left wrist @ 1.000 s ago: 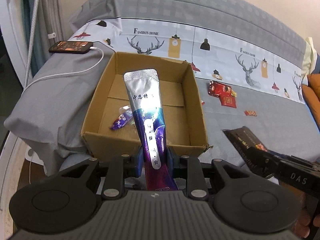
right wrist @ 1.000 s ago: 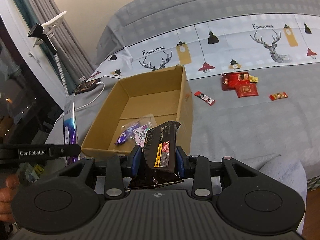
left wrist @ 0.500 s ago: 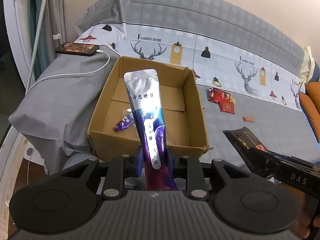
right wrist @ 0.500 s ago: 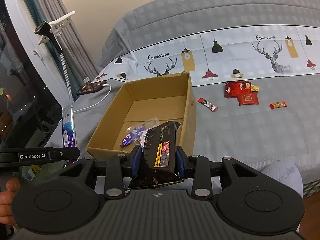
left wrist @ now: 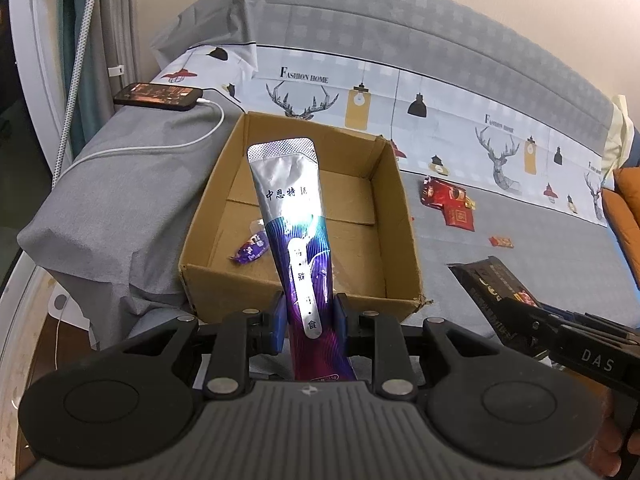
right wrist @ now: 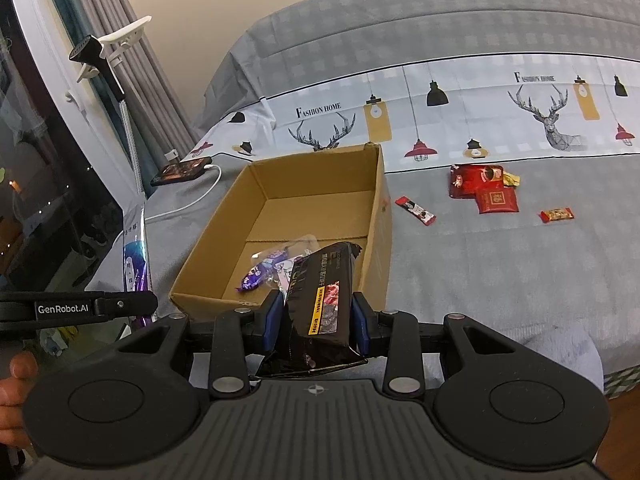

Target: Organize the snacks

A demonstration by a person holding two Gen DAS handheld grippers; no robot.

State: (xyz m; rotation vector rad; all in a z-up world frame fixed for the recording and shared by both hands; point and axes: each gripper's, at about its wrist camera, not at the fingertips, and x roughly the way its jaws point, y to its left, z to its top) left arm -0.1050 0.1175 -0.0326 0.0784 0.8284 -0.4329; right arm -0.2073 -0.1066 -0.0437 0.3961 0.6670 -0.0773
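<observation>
Left gripper (left wrist: 308,320) pinches a tall silver-purple pouch (left wrist: 294,216) and right gripper (right wrist: 316,320) clamps a black packet (right wrist: 324,300), both just short of the box (right wrist: 378,216), which holds purple candy (left wrist: 250,250), while red packets (right wrist: 484,190) lie on the bedspread (right wrist: 500,272) beyond, phone (left wrist: 158,96) left.

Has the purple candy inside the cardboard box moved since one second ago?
No. The purple candy lies at the same spot on the cardboard box floor, near its front-left corner.
</observation>
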